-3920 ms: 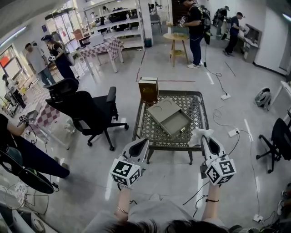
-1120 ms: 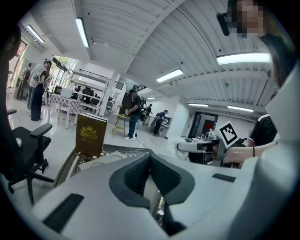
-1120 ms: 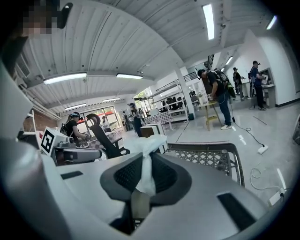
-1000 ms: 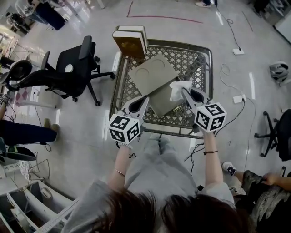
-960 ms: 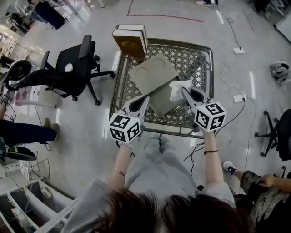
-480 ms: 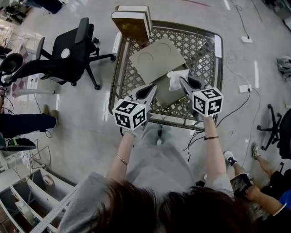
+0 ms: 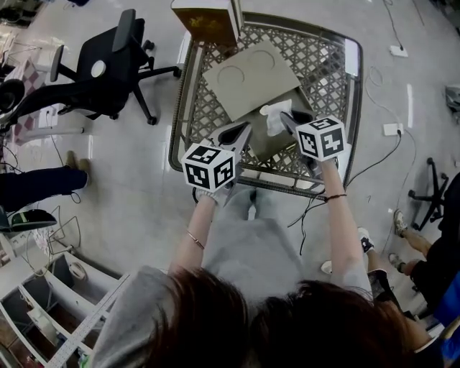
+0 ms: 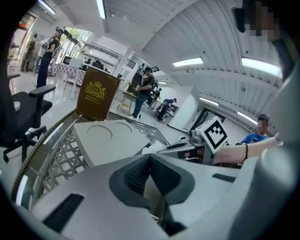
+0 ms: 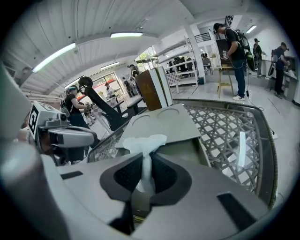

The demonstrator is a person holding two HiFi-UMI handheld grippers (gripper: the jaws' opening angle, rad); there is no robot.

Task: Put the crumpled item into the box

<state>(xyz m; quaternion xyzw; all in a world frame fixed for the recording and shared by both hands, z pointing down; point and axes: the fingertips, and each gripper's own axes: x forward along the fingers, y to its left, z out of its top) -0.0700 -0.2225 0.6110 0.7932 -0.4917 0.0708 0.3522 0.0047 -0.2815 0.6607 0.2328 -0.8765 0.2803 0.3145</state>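
Observation:
A white crumpled tissue [image 7: 272, 115] [image 9: 145, 143] hangs pinched in my right gripper [image 7: 286, 117] [image 9: 146, 161], which is shut on it just above the open grey box [image 7: 272, 146] [image 9: 187, 151]. The box's lid [image 7: 249, 69] [image 9: 161, 123], with two round imprints, lies against the box's far side. Both rest on a metal lattice table [image 7: 323, 79]. My left gripper [image 7: 242, 131] [image 8: 150, 161] hovers at the box's near-left corner, shut with nothing in it. From the left gripper view, the right gripper [image 8: 187, 147] and the tissue [image 8: 153, 147] show over the box.
A brown and gold book-like case [image 7: 208, 16] [image 8: 96, 93] stands at the table's far left corner. A black office chair [image 7: 108, 61] is on the floor to the left. Cables [image 7: 388, 136] lie on the floor to the right. People stand far off in the room.
Both grippers have moved forward over the table. The right one has carried the tissue from the table's near edge to above the open box. The head has leaned further over.

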